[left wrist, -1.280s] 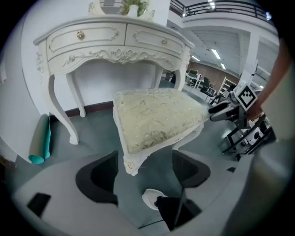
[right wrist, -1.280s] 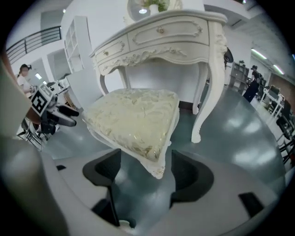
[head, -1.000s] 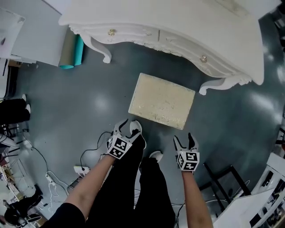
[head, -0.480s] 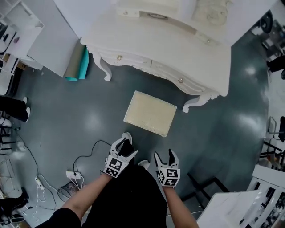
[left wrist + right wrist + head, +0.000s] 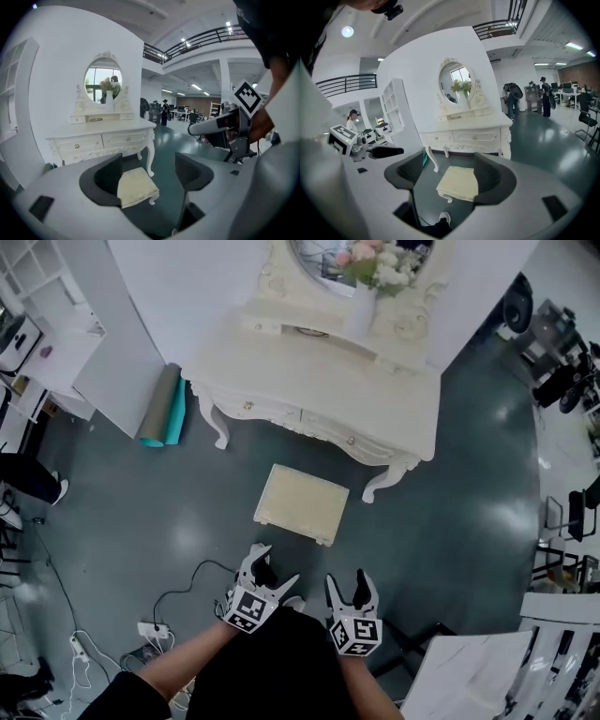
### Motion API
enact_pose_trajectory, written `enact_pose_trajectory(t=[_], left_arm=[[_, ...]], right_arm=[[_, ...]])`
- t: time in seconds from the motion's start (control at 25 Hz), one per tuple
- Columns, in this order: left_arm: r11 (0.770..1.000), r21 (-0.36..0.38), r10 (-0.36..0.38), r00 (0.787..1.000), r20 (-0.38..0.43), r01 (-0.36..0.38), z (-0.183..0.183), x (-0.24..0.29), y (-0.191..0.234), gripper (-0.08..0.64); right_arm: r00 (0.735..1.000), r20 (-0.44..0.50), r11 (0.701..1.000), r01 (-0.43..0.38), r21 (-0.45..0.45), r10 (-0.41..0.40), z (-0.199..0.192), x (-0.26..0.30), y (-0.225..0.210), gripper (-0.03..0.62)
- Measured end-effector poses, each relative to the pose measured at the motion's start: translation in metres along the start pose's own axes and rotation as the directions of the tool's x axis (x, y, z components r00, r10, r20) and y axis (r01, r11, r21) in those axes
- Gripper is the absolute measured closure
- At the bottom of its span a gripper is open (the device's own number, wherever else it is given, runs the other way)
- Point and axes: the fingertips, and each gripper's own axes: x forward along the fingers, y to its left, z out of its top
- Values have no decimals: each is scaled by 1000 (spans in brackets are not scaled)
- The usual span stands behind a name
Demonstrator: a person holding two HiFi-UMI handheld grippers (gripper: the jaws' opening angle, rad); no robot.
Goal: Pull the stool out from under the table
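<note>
Both jaws are wide open, nothing in them: left gripper (image 5: 269,568) & right gripper (image 5: 347,582). The small cream square stool (image 5: 302,503) sits on the floor just in front of the white carved table (image 5: 309,381), apart from you. Thin black cable (image 5: 199,565) by your feet: step back w/o looking, you may trip.

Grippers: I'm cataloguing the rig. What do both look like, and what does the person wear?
The left gripper and right gripper match: white curved fingers with black inner pads, each backed by a cube carrying black-and-white square markers. The person wears black clothes; forearms are unsleeved.
</note>
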Motion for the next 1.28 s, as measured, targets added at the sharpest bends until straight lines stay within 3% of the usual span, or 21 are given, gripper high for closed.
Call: enact_pose_trajectory(t=[0.24,0.44,0.56,0.68,0.8,0.96,1.04,1.28], left_arm=[[994,-97,69,983,170,-52,88,-39,-7,201],[984,-175,80,956,283,-31,140,-65,-25,241],[987,-163,55,940,335,0,164,-78,-36,290],[984,-167,1,935,355,62,180,-82,-48,334],[976,-190,-28,931,363,104,189,-82,-54,421],[975,-151,-94,921,377,161,193,-83,-67,546],[975,-137,-113,924,367,174,194,-81,-70,546],[990,-88,-79,943,323,113,199,-81,-64,546]], right_arm=[[998,64,998,-10,-67,15,70,-37,17,238],[987,152,999,-45,8,43,113,-71,26,241],[975,211,997,-70,9,67,139,-88,38,286],[955,281,995,-100,4,95,157,-105,48,470],[942,311,992,-123,-18,122,165,-110,53,543],[938,311,988,-139,-63,152,165,-110,62,566],[942,297,987,-137,-86,157,165,-108,65,568],[941,319,986,-67,-154,114,175,-106,65,571]])
